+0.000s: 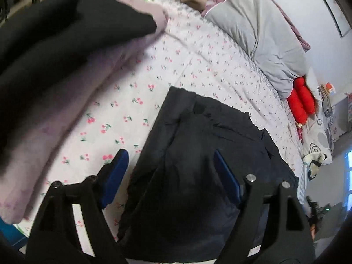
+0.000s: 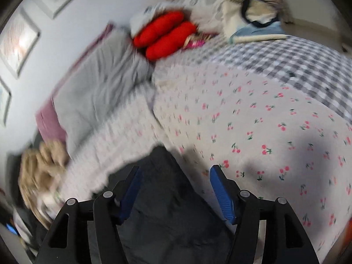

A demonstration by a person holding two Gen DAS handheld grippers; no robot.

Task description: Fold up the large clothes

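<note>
One dark garment point(image 1: 198, 165), two open tongs point(image 1: 171, 176)

A matt, creased dark cloth garment point(image 1: 198, 165) is seen on a printed cotton-like sheet point(image 1: 187, 61); the gripper pads point(image 1: 114, 173) look like ribbed blue plastic.

We see our right gripper point(image 2: 175, 189) pointing down over a dark garment point(image 2: 167, 215) on the cherry-print sheet point(image 2: 264, 132), its blue pads point(image 2: 222, 194) spread apart with the cloth lying below and between them, not pinched. Farther off lie a grey quilt point(image 2: 99, 88) at the left, a red cushion point(image 2: 165, 35) beyond it, and a checked blanket point(image 2: 297, 61) at the right. A tan garment point(image 2: 41, 167) sits at the near left, blurred.
</note>
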